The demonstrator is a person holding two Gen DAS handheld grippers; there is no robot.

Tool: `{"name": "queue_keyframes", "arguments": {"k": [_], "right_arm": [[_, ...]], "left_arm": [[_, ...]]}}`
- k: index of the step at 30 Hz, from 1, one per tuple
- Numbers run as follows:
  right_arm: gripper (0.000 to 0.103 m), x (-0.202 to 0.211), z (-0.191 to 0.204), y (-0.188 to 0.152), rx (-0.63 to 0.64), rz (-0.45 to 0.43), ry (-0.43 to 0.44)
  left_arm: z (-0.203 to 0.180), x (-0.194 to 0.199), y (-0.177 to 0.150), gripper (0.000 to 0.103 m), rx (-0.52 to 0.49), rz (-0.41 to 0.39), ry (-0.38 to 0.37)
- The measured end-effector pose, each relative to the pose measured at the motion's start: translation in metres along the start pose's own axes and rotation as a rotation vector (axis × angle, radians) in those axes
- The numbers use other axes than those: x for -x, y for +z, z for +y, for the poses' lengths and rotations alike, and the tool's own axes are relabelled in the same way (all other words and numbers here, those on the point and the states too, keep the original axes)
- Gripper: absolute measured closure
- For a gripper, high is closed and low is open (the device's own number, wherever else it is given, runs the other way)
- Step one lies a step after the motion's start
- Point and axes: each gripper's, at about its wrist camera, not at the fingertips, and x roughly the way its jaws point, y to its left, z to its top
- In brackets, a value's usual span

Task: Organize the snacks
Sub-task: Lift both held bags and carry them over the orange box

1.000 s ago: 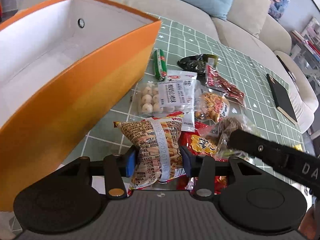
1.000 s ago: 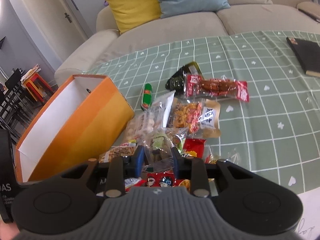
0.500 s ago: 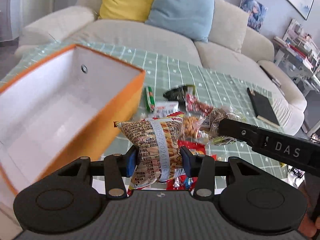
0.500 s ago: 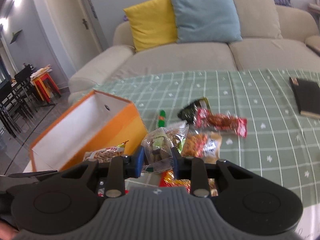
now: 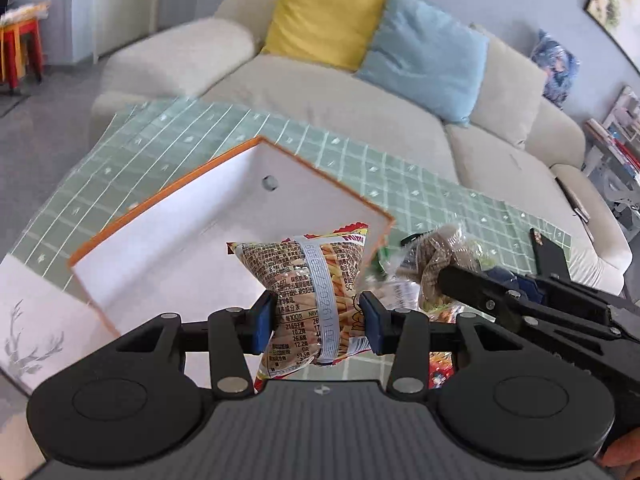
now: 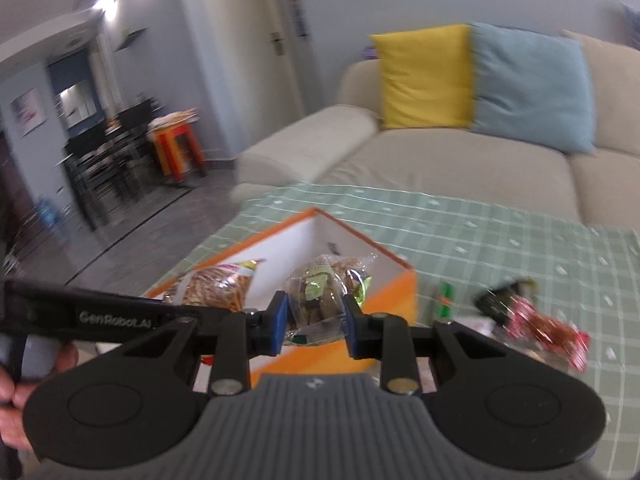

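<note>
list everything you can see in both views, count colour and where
orange box: 1, orange outside, white inside, open on the table
stick snack bag: 1, brown and red print, held above the box
clear nut bag: 1, see-through with brown and green contents, held above the box
loose snack packs: several, red, black and green, on the table right of the box; blurred, count unclear
tablecloth: 1, green with white grid
black notebook: 1, far table edge
sofa: 1, beige
cushions: yellow 1, light blue 1, patterned 1, on the sofa
red and orange stool: 1, by the dining area
left gripper: 1, black, clamping the stick snack bag
right gripper: 1, black, clamping the clear nut bag
</note>
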Motion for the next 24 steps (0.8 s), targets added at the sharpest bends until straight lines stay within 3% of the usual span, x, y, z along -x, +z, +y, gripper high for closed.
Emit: {"name": "queue_keyframes", "arguments": {"k": [6, 13, 24], "right_arm": [[0.077, -0.040, 0.027, 0.020, 0.089, 0.094, 0.082], [0.077, -0.087, 0.051, 0.027, 0.233, 0.206, 0.083], [0.077, -0.155, 0.063, 0.013, 0.381, 0.420, 0.130]], "left_arm": [[0.030, -0.009, 0.017, 0.053, -0.059, 0.090, 0.093], [0.055, -0.039, 0.025, 0.053, -0.103, 0.188, 0.165], [0.071, -0.083, 0.025, 0.053, -0.145, 0.339, 0.173]]}}
